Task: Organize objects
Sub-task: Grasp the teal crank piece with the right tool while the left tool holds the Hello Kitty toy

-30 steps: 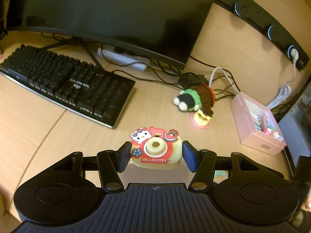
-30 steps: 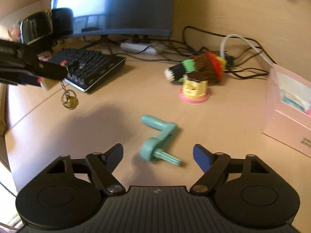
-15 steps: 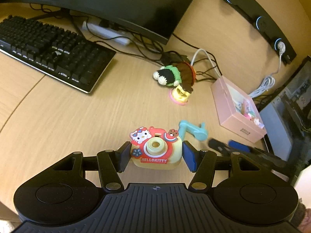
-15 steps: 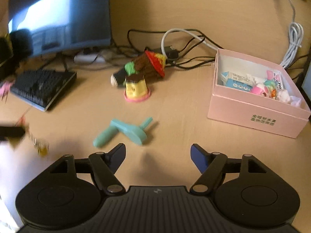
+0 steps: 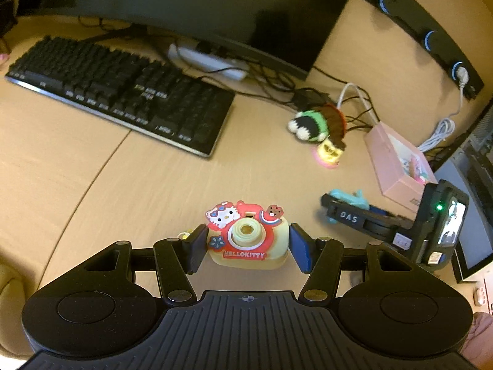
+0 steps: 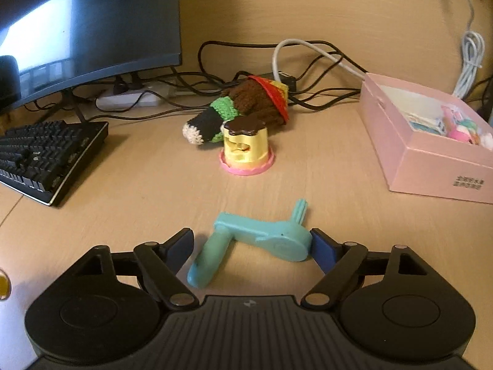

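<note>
I am working over a tan wooden counter point(image 6: 148, 185) crowded at the far side with a dark monitor point(image 6: 86, 21), a black keyboard point(image 5: 123, 92) to the left and a tangle of cables point(image 6: 252, 52) behind a crocheted plush point(image 6: 246, 108) and a small yellow pudding toy point(image 6: 246, 148). My worry is the teal crank toy point(image 6: 258, 240): it lies flat and crooked, with a thin stub pointing away, so if I close the right gripper point(image 6: 251, 246) on it as it lies, I expect the pads to catch only the round hub on the right and the long handle to swing or slip out. The right jaws stand wide, the toy between them, its hub touching or nearly touching the right pad while the left pad is apart from the handle end. The second risk is the carry: the open pink box point(image 6: 431, 141), far right, already holds small items, and a careless drop could land on its rim. The left gripper point(image 5: 246, 243) holds the yellow toy camera point(image 5: 249, 237) between narrow jaws, above the counter on the near side; its grip sits low on the body, so a quick swing might tip it out.
</note>
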Demonstrator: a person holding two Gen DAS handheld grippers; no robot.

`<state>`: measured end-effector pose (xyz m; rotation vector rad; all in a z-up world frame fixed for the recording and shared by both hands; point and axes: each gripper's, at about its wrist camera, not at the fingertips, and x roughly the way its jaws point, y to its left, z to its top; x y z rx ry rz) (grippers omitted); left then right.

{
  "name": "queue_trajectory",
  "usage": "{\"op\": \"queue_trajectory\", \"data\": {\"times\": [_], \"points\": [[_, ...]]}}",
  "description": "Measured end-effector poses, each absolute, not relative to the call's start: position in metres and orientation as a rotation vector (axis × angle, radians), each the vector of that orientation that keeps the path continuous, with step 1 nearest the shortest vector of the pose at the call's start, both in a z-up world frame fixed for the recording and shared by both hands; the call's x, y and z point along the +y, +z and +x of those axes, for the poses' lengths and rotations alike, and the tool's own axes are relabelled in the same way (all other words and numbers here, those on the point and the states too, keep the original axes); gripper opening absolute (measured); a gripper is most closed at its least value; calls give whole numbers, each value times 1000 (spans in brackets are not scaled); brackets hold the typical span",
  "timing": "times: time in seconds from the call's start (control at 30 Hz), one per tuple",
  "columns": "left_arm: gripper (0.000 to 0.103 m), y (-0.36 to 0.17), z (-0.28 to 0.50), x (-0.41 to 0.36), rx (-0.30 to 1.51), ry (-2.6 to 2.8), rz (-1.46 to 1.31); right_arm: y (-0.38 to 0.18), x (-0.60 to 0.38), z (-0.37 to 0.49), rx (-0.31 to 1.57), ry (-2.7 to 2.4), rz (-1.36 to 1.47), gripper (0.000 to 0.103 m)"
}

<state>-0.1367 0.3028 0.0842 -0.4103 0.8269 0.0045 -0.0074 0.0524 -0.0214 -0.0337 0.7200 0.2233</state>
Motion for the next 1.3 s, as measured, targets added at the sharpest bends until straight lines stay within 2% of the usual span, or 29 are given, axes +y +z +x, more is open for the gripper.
{"op": "queue_trajectory", "data": {"times": [0.23,0.27,0.33,0.37,0.47,0.57,0.63,0.7,0.83,0.9,0.93,1.27,1.3], "points": [[62,77,-118,282,860,-97,-400,-17,41,-15,724,260,-113,71],[62,77,-113,276,866,-117,-395,-14,35,-17,717,257,-123,68],[62,77,-104,259,876,-170,-377,-4,20,-23,703,255,-134,55],[62,77,-100,250,878,-198,-365,2,12,-26,694,254,-141,42],[62,74,-85,220,895,-283,-329,16,-19,-33,677,245,-163,40],[62,69,-71,190,919,-337,-308,24,-53,-42,680,211,-155,41],[62,69,-63,174,922,-358,-302,25,-74,-49,685,176,-142,49],[62,71,-59,166,919,-361,-301,24,-90,-52,699,168,-97,62],[62,78,-56,163,908,-323,-296,18,-93,-50,721,200,-31,65],[62,81,-57,167,900,-294,-297,15,-82,-47,730,237,-30,80],[62,82,-60,172,896,-275,-302,14,-74,-45,729,255,-40,83],[62,81,-91,218,896,-110,-355,-11,-2,0,818,316,-36,84],[62,81,-93,222,896,-100,-359,-13,2,1,816,308,-47,82]]}}
